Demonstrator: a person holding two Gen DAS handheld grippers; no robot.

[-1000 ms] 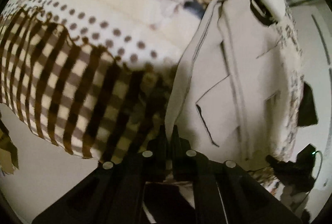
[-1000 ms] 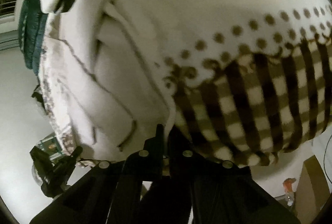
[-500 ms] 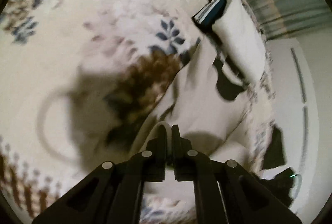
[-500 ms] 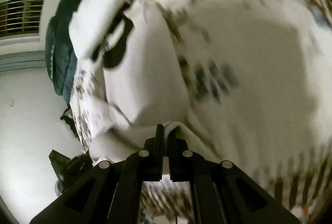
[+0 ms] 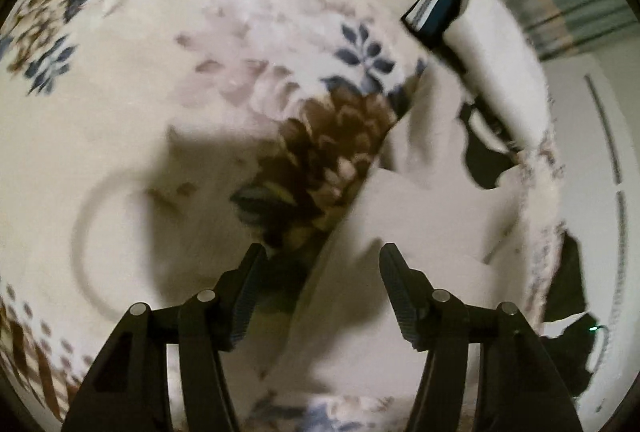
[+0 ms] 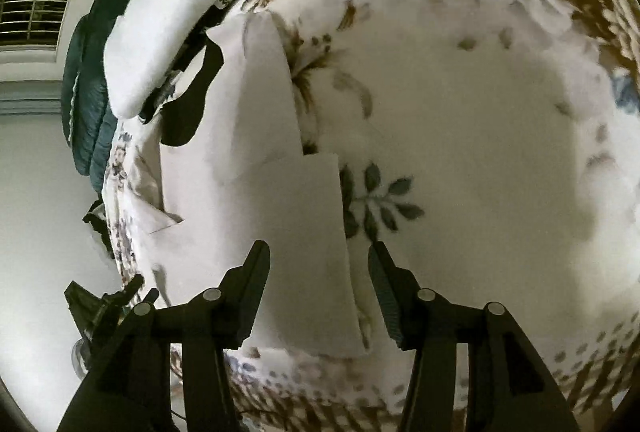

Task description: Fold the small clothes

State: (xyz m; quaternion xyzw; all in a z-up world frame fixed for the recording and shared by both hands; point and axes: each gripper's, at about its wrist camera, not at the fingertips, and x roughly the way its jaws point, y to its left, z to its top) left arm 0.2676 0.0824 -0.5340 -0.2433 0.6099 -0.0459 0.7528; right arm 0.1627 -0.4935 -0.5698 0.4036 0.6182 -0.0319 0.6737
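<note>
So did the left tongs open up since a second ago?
Yes. The left tongs were pinched shut on the white cloth before; now they are spread apart with the cloth lying loose on the flowery blanket between them.

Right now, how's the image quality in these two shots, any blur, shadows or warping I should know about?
Left wrist view: motion-smeared, floral bedspread soft, a dark shadow beside the white garment, strong fisheye bending. Right wrist view: sharper on the garment, a broad shadow across the bedspread, edges curved and vignetted. Both grippers look crisp and open.
</note>
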